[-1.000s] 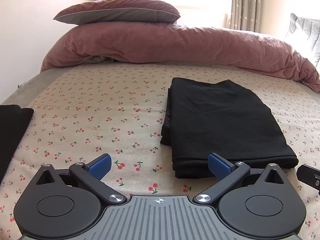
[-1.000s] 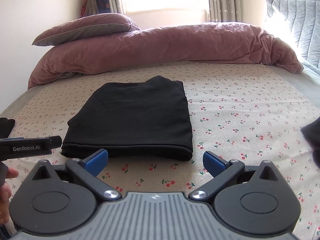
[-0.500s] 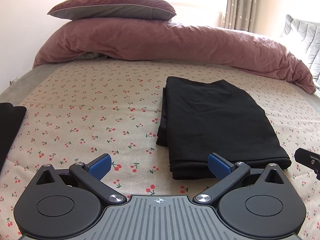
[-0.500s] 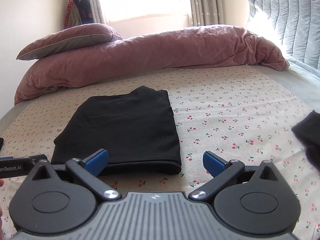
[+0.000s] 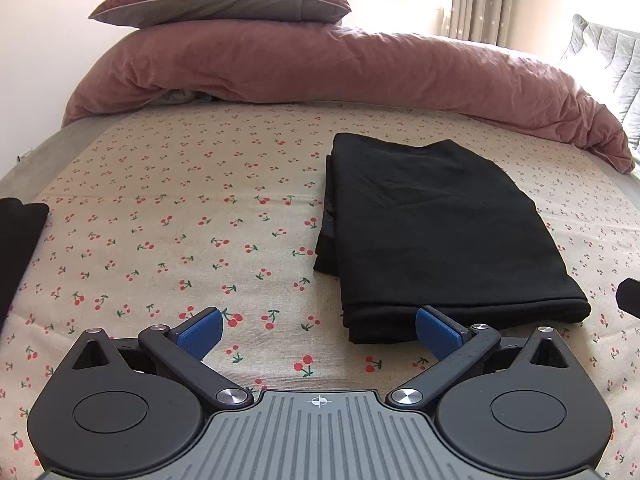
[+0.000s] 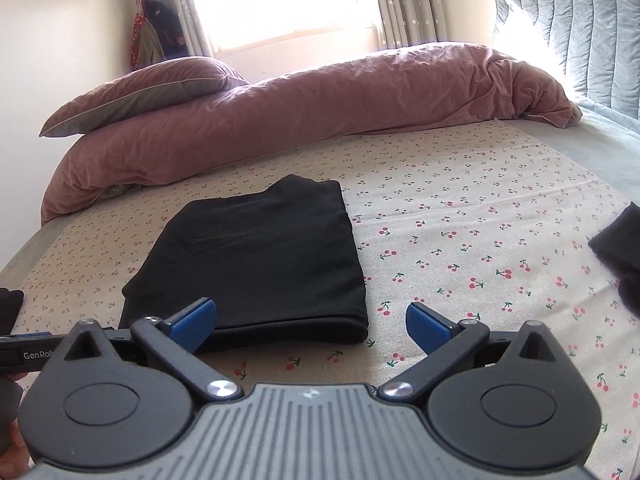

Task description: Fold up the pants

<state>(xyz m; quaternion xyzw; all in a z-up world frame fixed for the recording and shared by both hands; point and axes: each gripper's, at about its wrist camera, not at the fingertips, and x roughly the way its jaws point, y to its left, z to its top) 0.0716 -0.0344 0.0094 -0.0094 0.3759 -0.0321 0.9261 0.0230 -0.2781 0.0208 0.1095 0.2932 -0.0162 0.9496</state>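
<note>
Both my left claw (image 5: 318, 330) and right claw (image 6: 310, 326) hang wide open and empty at lower frame, since the black pants (image 5: 436, 236) already lie folded flat mid-frame on the cherry-print bed (image 5: 180, 216), looks finished.
</note>
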